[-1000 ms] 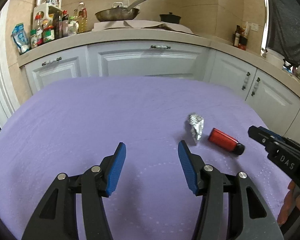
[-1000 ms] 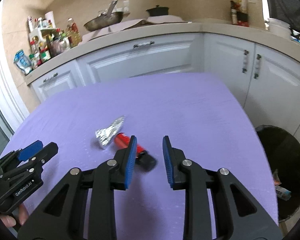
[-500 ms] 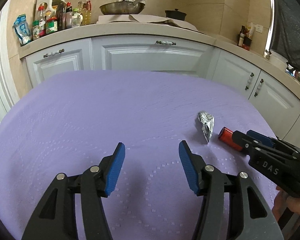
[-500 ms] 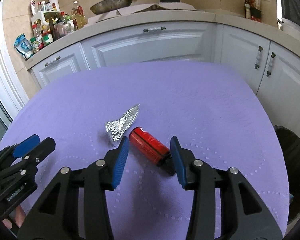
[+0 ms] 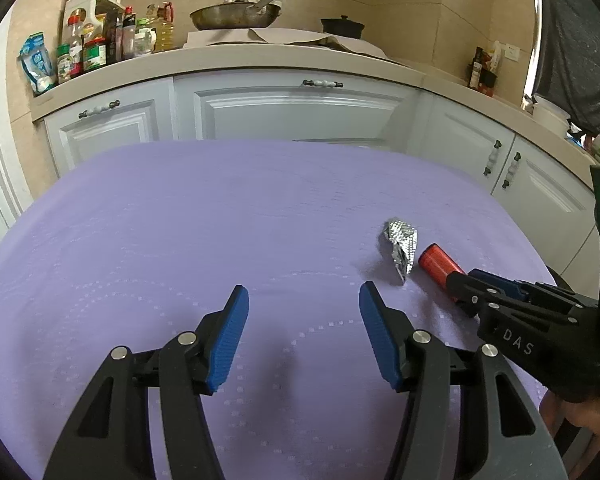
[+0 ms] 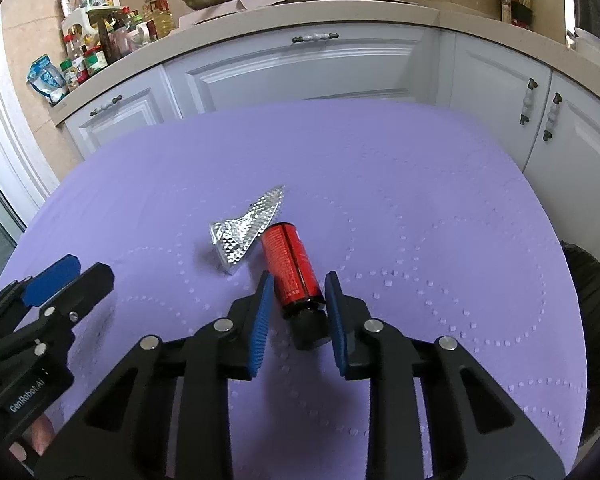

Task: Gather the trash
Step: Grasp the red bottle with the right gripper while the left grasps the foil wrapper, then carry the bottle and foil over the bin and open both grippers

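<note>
Right fingers (image 6: pixel 296 308) just closed onto red bottle (image 6: pixel 290 268), foil wrapper (image 6: pixel 246 232) beside, left fingers (image 5: pixel 302 336) open, empty

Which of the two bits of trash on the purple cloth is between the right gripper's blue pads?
The red cylindrical bottle with the black cap, lying on its side, sits between the right gripper pads. The crumpled silver foil wrapper lies beside it, outside them.

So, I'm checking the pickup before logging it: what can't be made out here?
- Left wrist view: the right gripper hides the red tube's capped end.
- Right wrist view: the bin is cut off by the edge, its contents dark.
- Either view: the tube's print is too small to read.
</note>
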The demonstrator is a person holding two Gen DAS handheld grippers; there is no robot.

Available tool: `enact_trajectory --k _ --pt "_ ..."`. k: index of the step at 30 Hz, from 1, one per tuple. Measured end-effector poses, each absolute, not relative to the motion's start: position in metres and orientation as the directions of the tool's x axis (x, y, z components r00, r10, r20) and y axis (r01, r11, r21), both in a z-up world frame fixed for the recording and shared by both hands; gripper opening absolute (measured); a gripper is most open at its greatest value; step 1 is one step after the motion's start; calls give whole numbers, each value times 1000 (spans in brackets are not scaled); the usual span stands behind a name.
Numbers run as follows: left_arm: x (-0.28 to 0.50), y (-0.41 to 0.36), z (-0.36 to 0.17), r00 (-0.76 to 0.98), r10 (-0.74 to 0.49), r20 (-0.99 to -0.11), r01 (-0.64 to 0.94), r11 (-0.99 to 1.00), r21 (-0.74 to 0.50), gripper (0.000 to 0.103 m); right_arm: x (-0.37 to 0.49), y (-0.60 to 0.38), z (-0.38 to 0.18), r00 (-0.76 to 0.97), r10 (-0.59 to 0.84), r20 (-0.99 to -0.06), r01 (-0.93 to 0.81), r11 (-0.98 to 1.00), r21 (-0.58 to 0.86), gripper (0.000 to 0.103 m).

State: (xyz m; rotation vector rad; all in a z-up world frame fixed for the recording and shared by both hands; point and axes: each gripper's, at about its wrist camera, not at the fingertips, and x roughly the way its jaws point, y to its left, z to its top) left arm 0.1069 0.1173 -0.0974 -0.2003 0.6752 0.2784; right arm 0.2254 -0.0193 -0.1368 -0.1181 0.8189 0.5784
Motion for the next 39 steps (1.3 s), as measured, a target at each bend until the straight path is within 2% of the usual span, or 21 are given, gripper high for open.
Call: enact_trajectory --k 18,28,30,34,35,39 --pt "157 72 -97 757 107 -645 -212 973 -87 57 239 -55 -131 600 419 -682 -448 882 148 23" --pt "185 70 -113 697 42 -716 -186 975 -124 22 246 -61 -135 581 424 -695 -441 881 169 24" --pt "184 70 -115 692 34 -721 -184 974 -131 7 246 -59 -135 579 422 -698 -443 881 166 24" --pt "182 75 -115 699 17 -715 -189 969 -162 7 248 -57 -137 565 418 -712 -449 879 160 28" --pt "181 75 -114 701 17 -713 -188 969 -162 7 248 -56 -138 562 414 -716 -451 879 155 34" --pt "174 77 -109 722 37 -691 -193 970 -150 7 249 -51 -141 546 405 -733 -463 875 139 34"
